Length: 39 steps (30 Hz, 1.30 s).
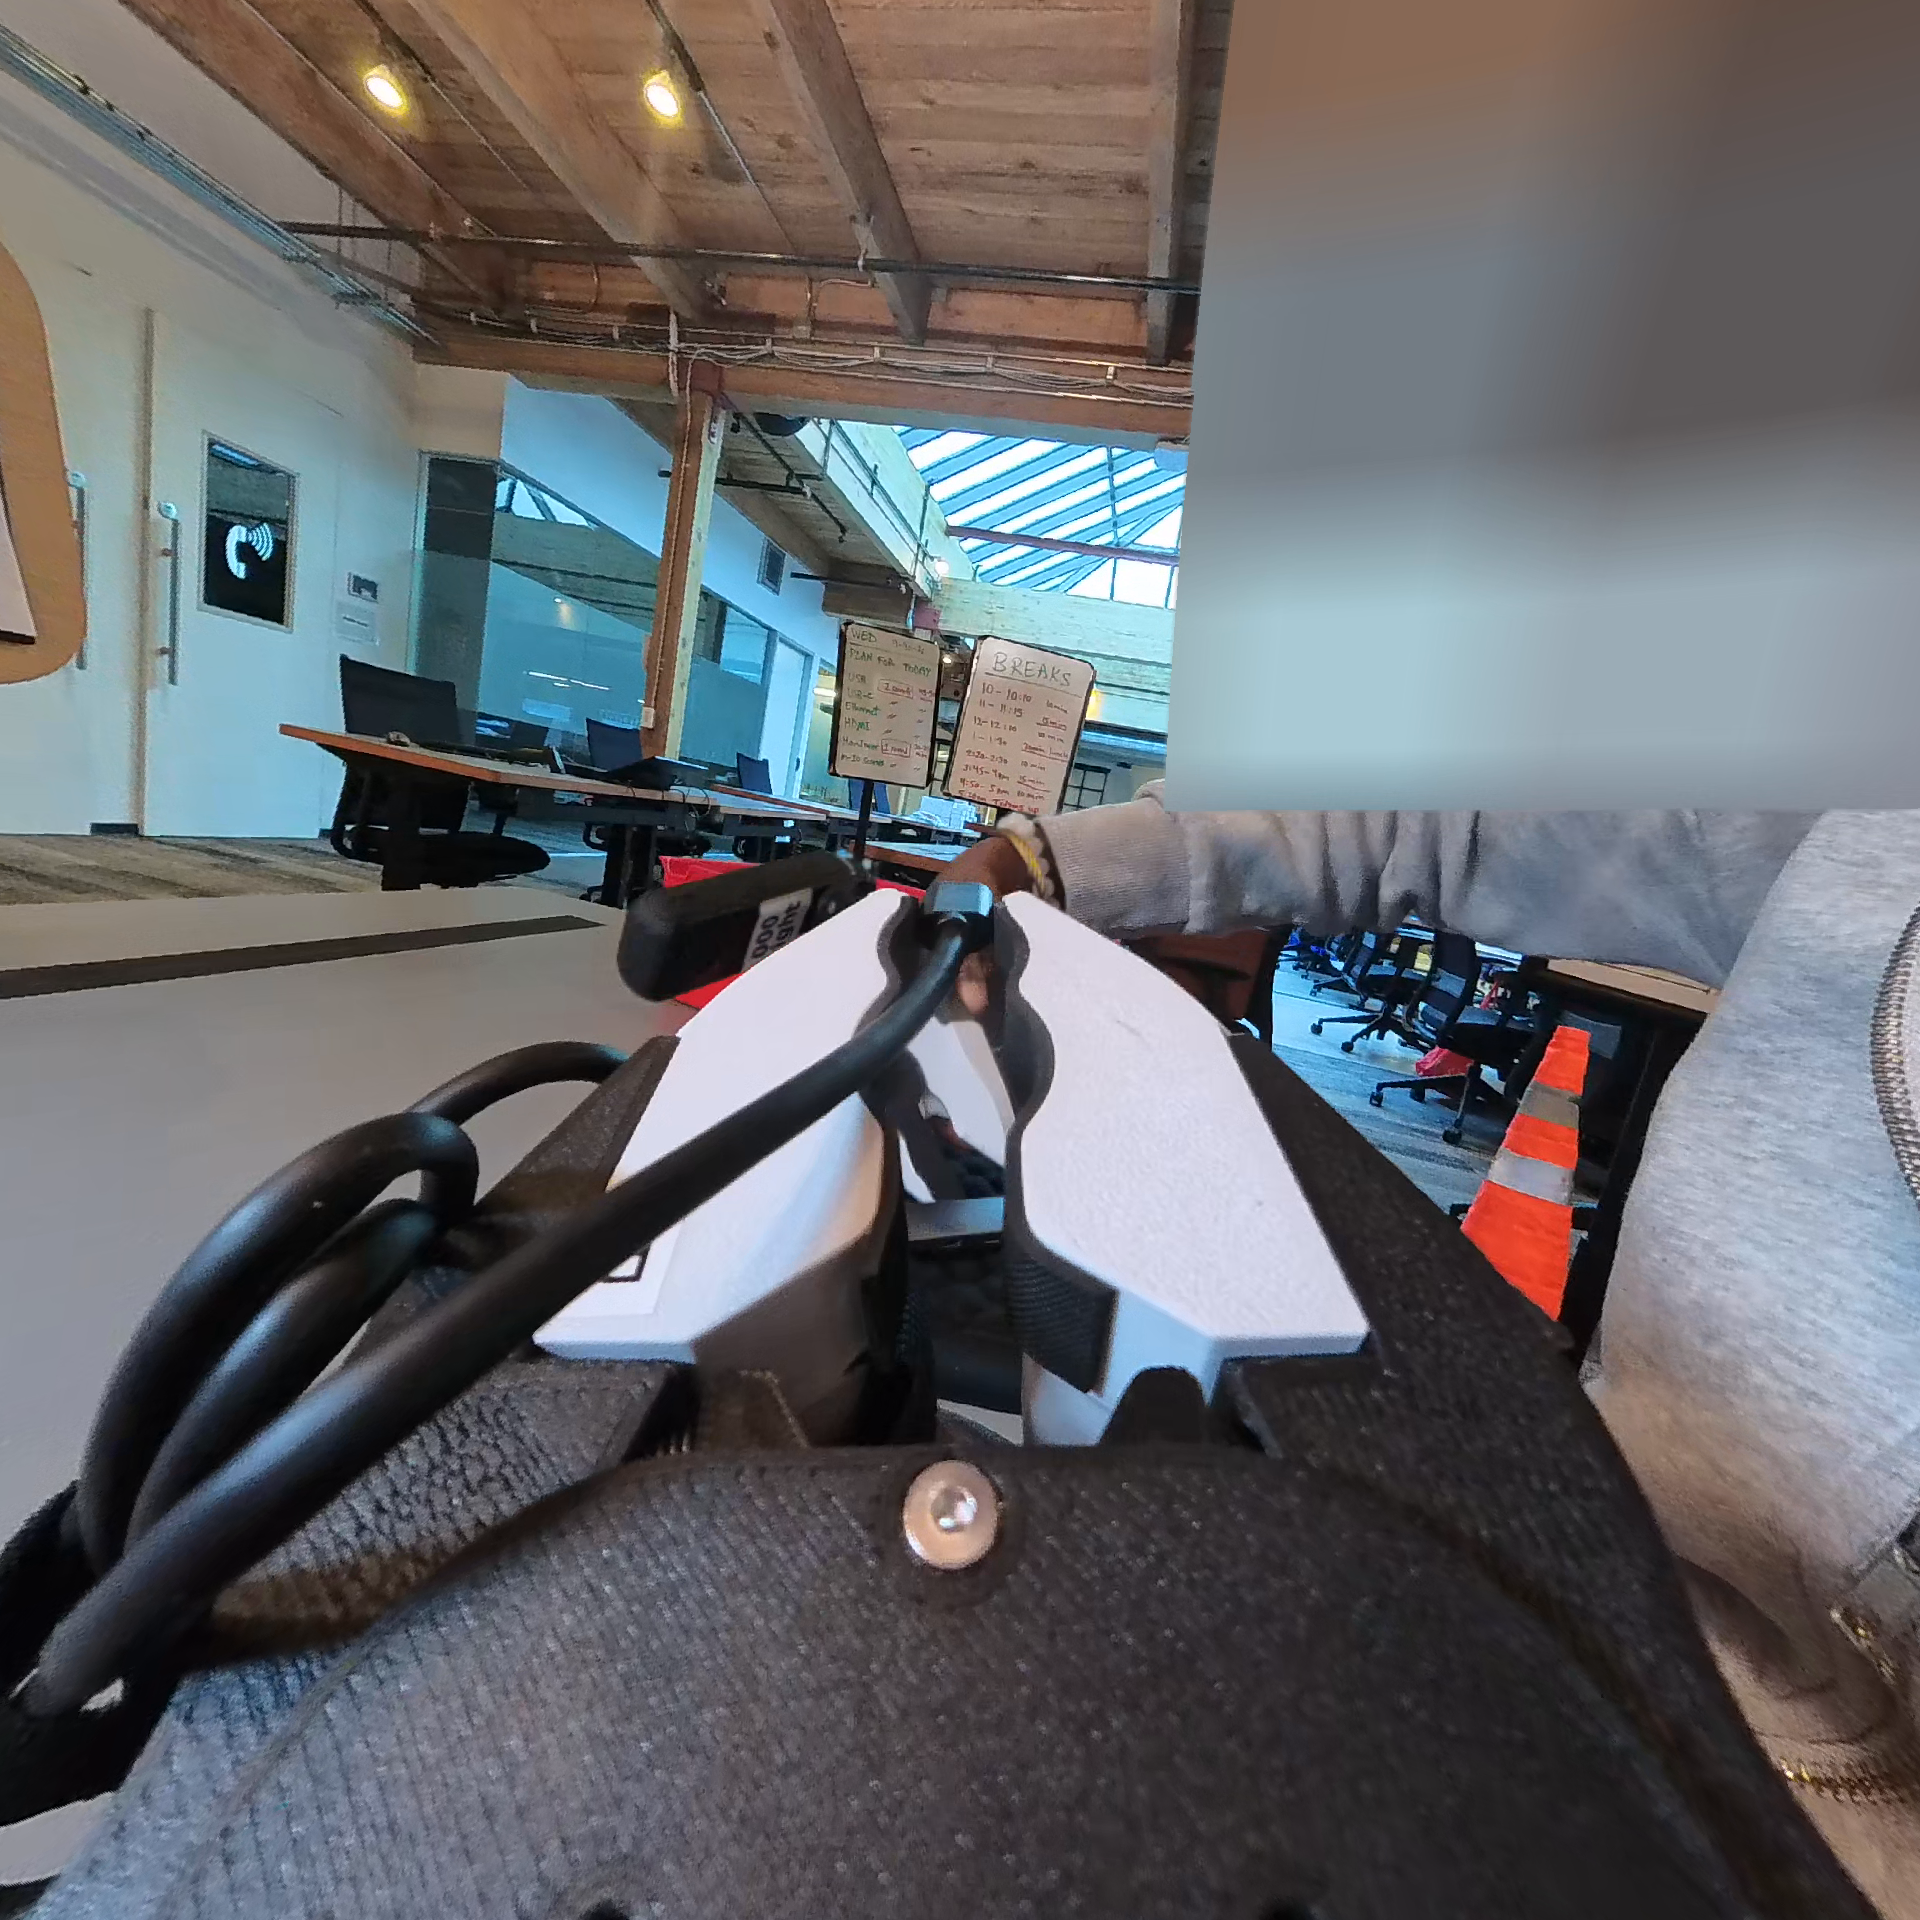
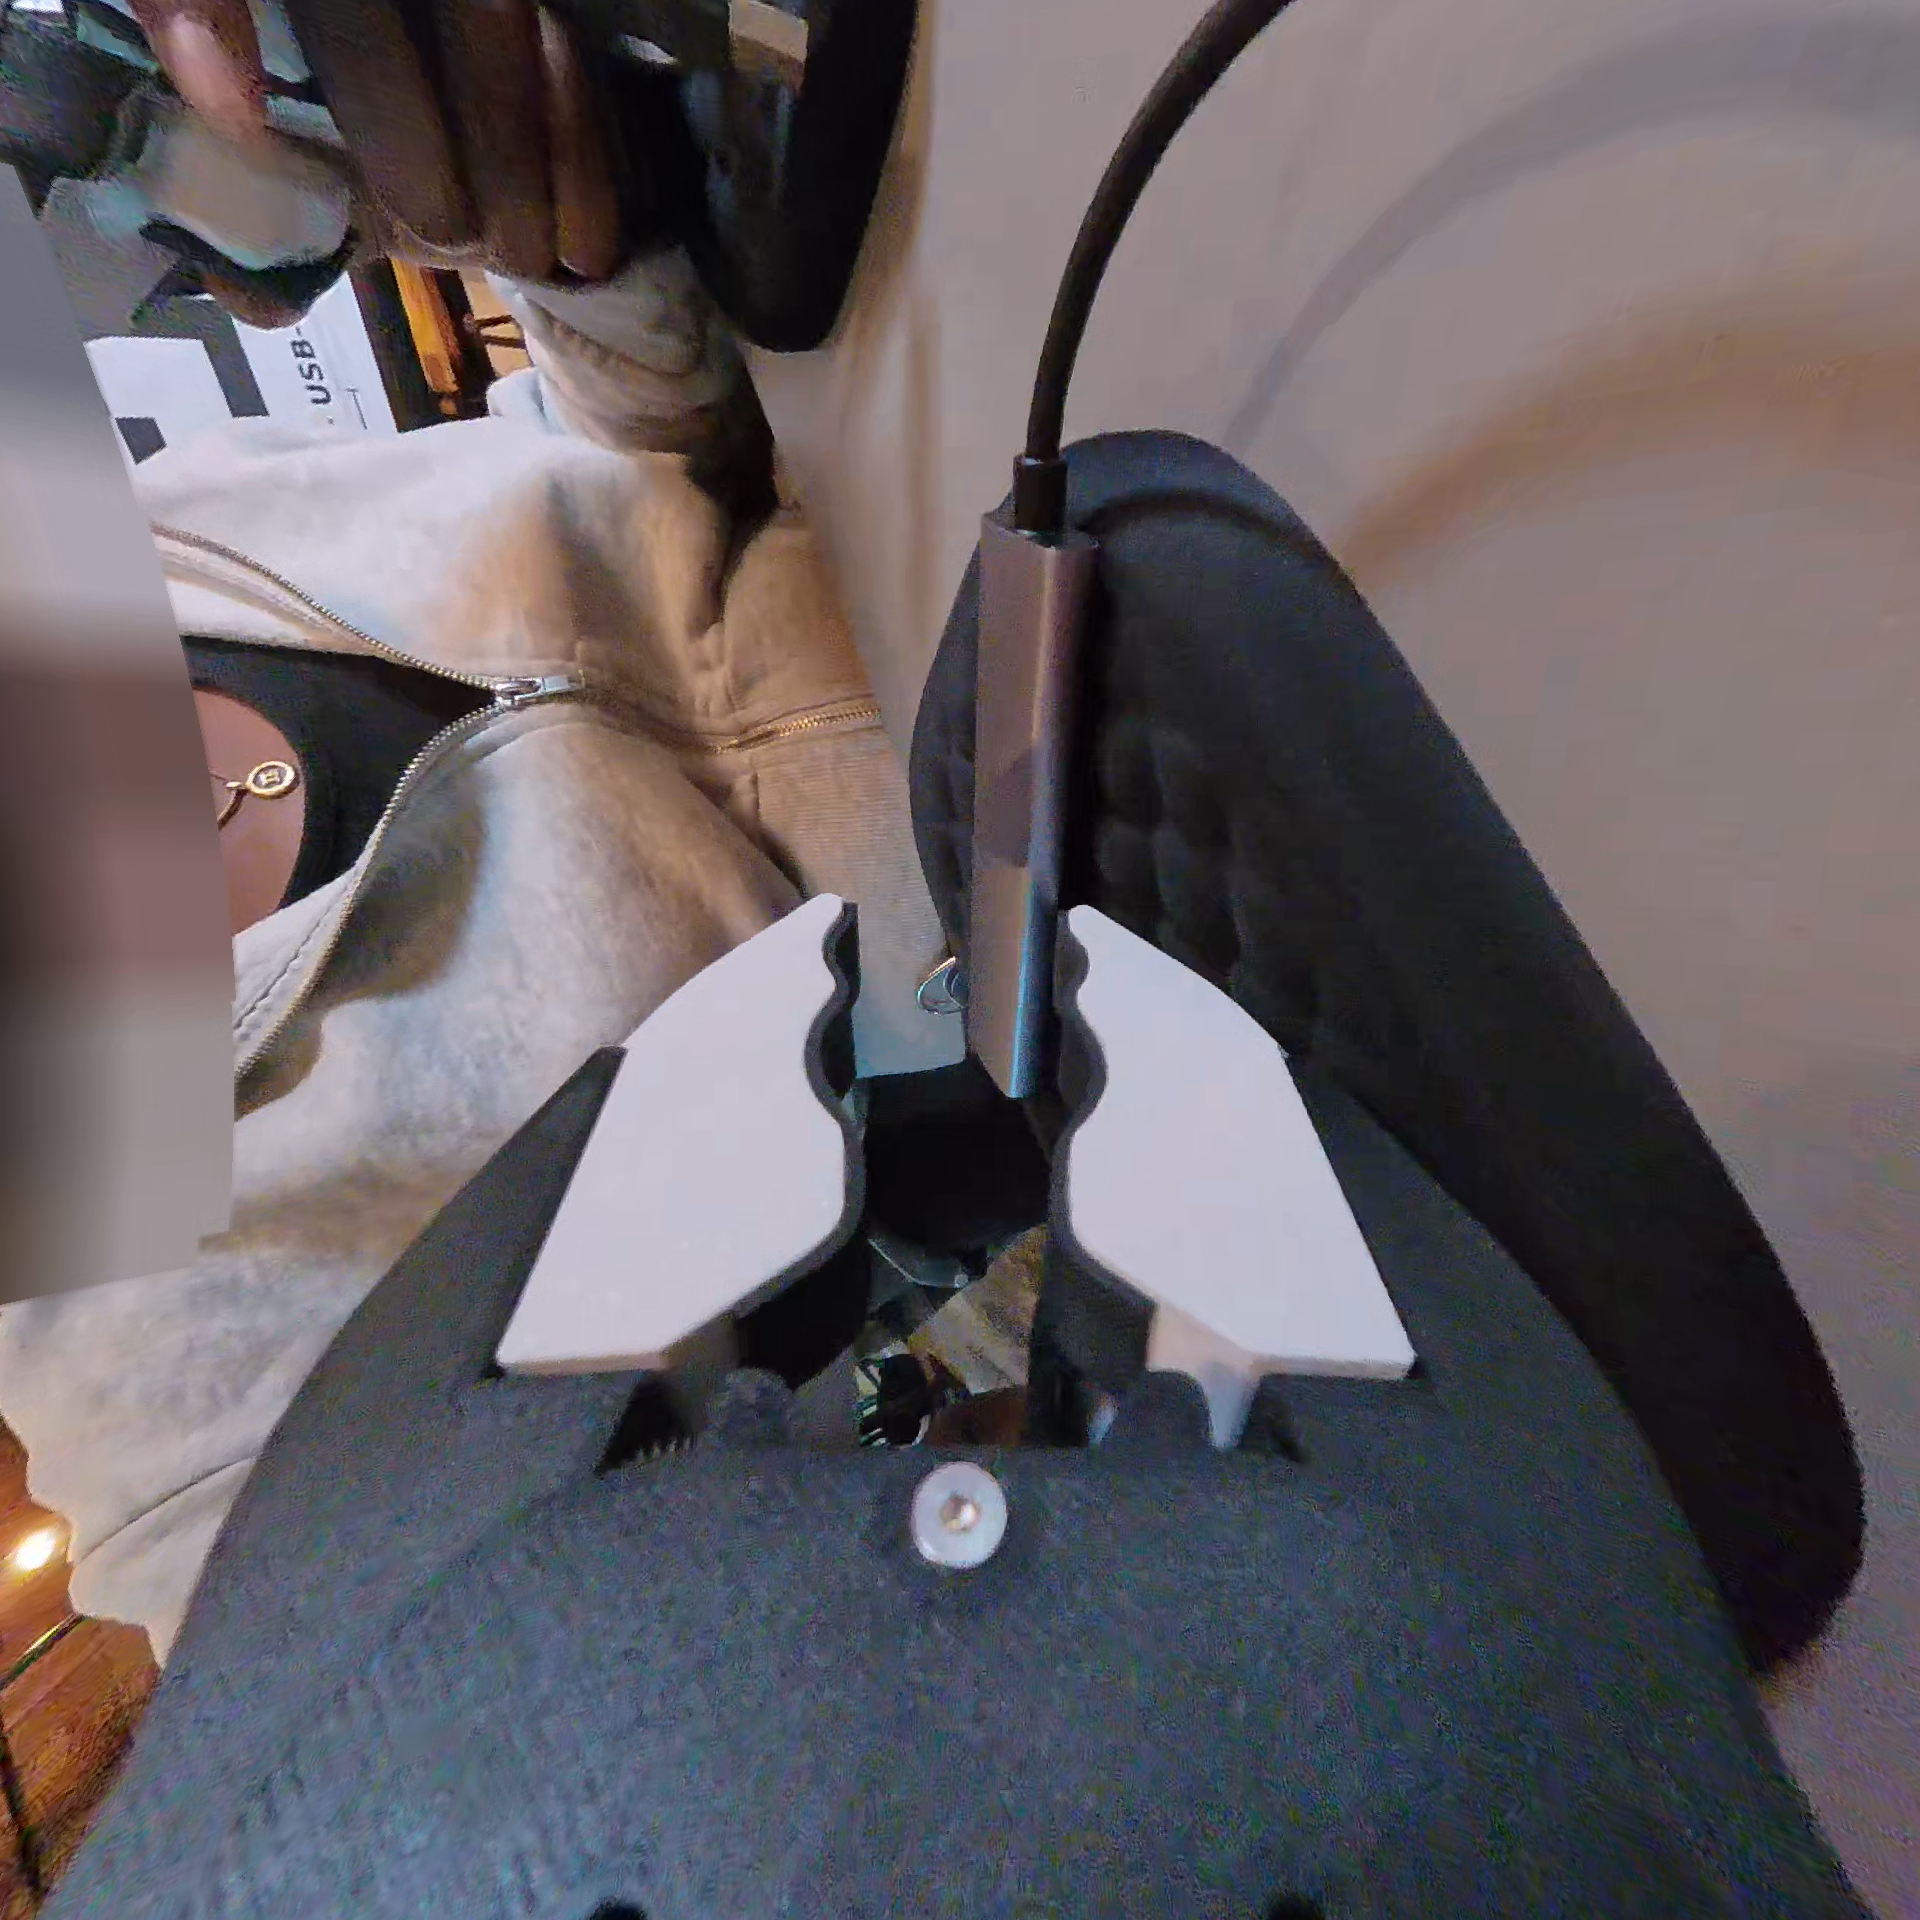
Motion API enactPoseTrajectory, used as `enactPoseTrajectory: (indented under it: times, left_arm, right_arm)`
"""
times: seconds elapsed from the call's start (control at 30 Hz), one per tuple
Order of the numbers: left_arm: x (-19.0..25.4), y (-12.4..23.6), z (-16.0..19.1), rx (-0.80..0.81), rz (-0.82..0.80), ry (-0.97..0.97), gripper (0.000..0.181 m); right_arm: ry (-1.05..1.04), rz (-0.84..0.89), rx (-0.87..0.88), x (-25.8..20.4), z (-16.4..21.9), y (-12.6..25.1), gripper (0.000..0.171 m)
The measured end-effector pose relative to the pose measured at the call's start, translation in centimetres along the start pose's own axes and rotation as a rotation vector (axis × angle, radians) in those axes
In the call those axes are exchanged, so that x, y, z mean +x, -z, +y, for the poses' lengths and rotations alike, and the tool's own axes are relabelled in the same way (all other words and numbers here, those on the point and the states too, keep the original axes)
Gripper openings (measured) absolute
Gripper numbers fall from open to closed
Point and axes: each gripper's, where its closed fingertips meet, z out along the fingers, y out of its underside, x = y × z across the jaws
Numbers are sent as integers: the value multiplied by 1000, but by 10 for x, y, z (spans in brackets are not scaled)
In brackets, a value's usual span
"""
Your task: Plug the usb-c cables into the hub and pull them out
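Left gripper jaws pinching cable plug; right gripper jaws spread beside hub.

An open-plan office: long desks with black swivel chairs fill the left middle, glass-walled rooms behind them, two handwritten whiteboards at centre, and exposed timber ceiling beams with spotlights above.

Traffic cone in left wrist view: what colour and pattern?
The traffic cone is bright orange with grey reflective bands; it shows only in the left wrist view, at right.
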Motion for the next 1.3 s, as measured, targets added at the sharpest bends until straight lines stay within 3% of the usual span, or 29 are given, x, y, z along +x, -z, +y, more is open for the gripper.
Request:
enactPoseTrajectory:
  times: [0.17,0.27,0.37,0.5,0.57,0.87,1.07,1.17,1.3]
  left_arm:
    - [0,0,0,-2,-2,-3,14]
    - [0,0,0,0,-2,-3,14]
    - [0,1,-1,7,-4,-4,14]
    - [0,1,-1,10,-9,-9,14]
    - [0,0,0,4,-11,-12,14]
    - [2,0,0,0,-11,-32,14]
    - [0,1,-1,12,-6,-11,14]
    - [1,1,-1,13,-6,-13,14]
    - [0,1,-1,11,-6,-13,14]
  right_arm:
    - [-28,3,90,2,-15,-11,11]
    - [18,84,175,-3,-20,-23,10]
    - [171,390,214,-4,-21,-14,8]
    - [386,1070,57,8,-2,41,8]
    - [425,1169,-48,9,9,38,8]
    - [394,1149,-266,30,12,22,23]
    - [425,1071,-234,22,-6,16,22]
    - [368,940,-245,23,-8,14,23]
    - [225,629,-183,20,-12,10,23]
